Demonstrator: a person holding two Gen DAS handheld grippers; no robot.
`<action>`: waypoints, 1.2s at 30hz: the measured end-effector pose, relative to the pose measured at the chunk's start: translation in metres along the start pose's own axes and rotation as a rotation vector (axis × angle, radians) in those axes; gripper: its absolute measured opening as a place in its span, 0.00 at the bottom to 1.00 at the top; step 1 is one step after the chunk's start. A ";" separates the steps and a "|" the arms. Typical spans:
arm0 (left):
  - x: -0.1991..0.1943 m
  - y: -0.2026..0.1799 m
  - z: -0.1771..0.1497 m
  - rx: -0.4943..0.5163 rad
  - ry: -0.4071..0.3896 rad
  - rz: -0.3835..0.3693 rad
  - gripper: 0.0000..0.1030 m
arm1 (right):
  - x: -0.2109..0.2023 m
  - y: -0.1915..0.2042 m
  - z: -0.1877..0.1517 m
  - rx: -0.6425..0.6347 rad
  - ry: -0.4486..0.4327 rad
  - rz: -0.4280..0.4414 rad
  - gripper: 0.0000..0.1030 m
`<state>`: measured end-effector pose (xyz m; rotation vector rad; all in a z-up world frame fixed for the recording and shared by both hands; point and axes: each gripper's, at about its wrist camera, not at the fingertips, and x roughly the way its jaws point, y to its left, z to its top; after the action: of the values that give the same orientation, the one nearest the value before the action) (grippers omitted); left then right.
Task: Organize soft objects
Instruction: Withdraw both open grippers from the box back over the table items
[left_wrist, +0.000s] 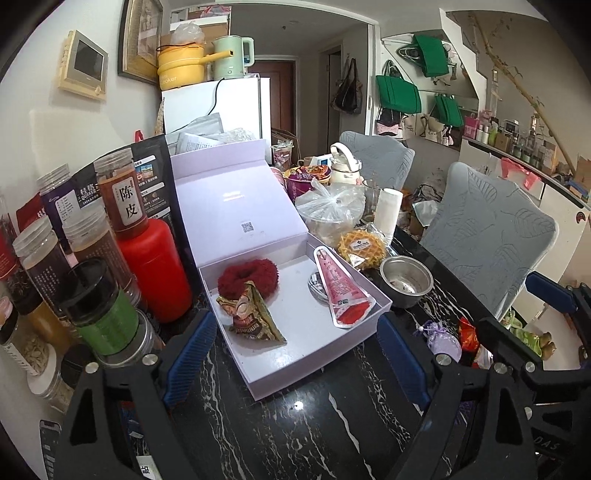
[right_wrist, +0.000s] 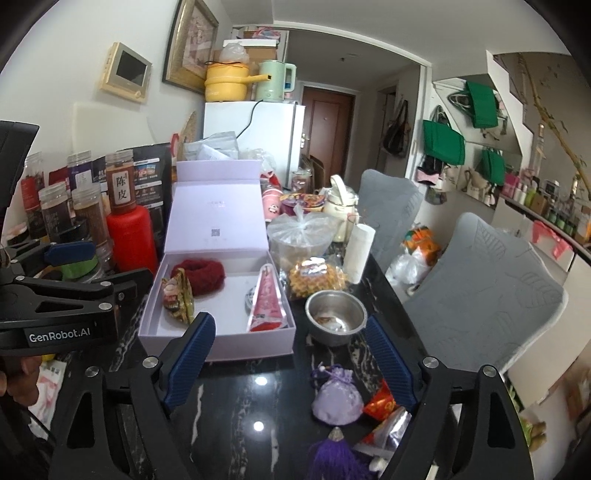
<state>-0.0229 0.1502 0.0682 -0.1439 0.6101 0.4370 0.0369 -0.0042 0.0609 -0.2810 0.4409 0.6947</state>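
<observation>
An open lilac gift box (left_wrist: 317, 345) (right_wrist: 255, 341) sits on the black marble table. Inside lie a dark red fluffy scrunchie (left_wrist: 247, 275) (right_wrist: 203, 275), a gold-brown snack packet (left_wrist: 255, 317) (right_wrist: 179, 299) and a pink triangular pouch (left_wrist: 341, 288) (right_wrist: 266, 301). A lilac sachet bag (right_wrist: 337, 398) (left_wrist: 443, 341) lies on the table right of the box, beside a red packet (right_wrist: 382, 402). My left gripper (left_wrist: 295, 354) is open and empty before the box. My right gripper (right_wrist: 291, 358) is open and empty, just above the sachet.
A steel bowl (right_wrist: 336, 317) (left_wrist: 406, 280) stands right of the box, a wrapped waffle (right_wrist: 314, 278) and bagged container (right_wrist: 299, 236) behind it. Jars and a red bottle (left_wrist: 151, 269) crowd the left. Grey chairs (right_wrist: 480, 295) line the right edge. A purple tassel (right_wrist: 332, 458) lies near.
</observation>
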 end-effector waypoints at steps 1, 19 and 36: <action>-0.001 -0.001 -0.003 0.002 0.004 -0.007 0.87 | -0.004 -0.001 -0.004 0.003 0.001 -0.004 0.82; -0.011 -0.041 -0.048 0.070 0.072 -0.142 0.87 | -0.042 -0.021 -0.064 0.122 0.057 -0.086 0.82; 0.007 -0.086 -0.076 0.149 0.150 -0.255 0.87 | -0.042 -0.050 -0.112 0.231 0.125 -0.116 0.82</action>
<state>-0.0197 0.0561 0.0031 -0.1109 0.7583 0.1335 0.0085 -0.1081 -0.0116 -0.1305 0.6141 0.5085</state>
